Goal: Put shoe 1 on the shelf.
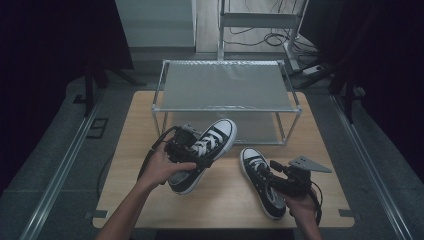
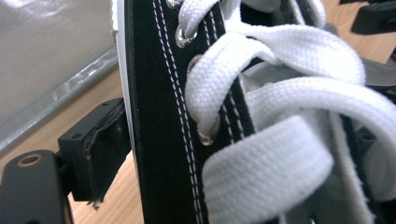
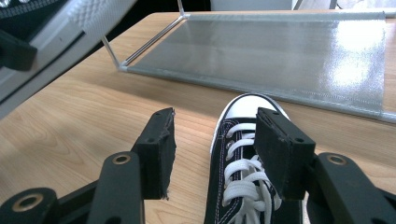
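My left gripper (image 1: 202,154) holds a black sneaker with white laces and a white toe cap (image 1: 212,142) tilted above the table, toe toward the rack. In the left gripper view, one pad (image 2: 95,149) presses on the outside of that sneaker's black side wall (image 2: 159,116); the other jaw is hidden behind the laces. The second matching sneaker (image 1: 272,200) lies flat on the table at the right. My right gripper (image 1: 267,169) hovers open over it. One of its pads (image 3: 280,149) stands above the laces of this sneaker (image 3: 233,186), and the other pad (image 3: 159,149) is off its side, above bare wood.
A two-tier metal-framed rack (image 1: 225,85) with pale shelves stands at the back of the wooden table (image 1: 125,175); its lower shelf (image 3: 289,51) lies just beyond the resting sneaker's toe. Dark floor and cables surround the table.
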`<action>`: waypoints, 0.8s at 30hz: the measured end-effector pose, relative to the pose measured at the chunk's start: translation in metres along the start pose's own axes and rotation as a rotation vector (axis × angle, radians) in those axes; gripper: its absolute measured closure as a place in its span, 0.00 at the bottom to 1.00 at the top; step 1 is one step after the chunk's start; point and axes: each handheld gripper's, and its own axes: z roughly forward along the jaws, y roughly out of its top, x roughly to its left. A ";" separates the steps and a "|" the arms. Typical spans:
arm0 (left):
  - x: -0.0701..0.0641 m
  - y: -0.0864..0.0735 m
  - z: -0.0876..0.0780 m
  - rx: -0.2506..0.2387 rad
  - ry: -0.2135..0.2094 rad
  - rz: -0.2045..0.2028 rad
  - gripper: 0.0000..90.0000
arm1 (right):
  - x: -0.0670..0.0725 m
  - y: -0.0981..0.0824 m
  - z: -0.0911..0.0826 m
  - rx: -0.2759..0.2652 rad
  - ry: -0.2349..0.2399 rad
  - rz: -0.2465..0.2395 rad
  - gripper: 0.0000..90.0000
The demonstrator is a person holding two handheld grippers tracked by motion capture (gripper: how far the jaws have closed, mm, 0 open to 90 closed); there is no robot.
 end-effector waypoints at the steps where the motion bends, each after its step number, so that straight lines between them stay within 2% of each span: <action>1: 0.000 0.002 -0.001 0.000 -0.002 0.004 0.15 | 0.000 0.000 0.000 0.000 0.000 0.000 0.53; 12: -0.005 0.031 -0.012 -0.013 -0.019 0.035 0.15 | 0.000 -0.002 0.004 0.008 0.003 0.003 0.53; 19: -0.005 0.053 -0.020 -0.036 -0.033 0.024 0.15 | 0.000 -0.002 0.004 0.012 0.004 0.002 0.53; 24: -0.002 0.063 -0.023 -0.046 -0.039 0.017 0.15 | 0.000 -0.003 0.005 0.014 0.003 0.000 0.53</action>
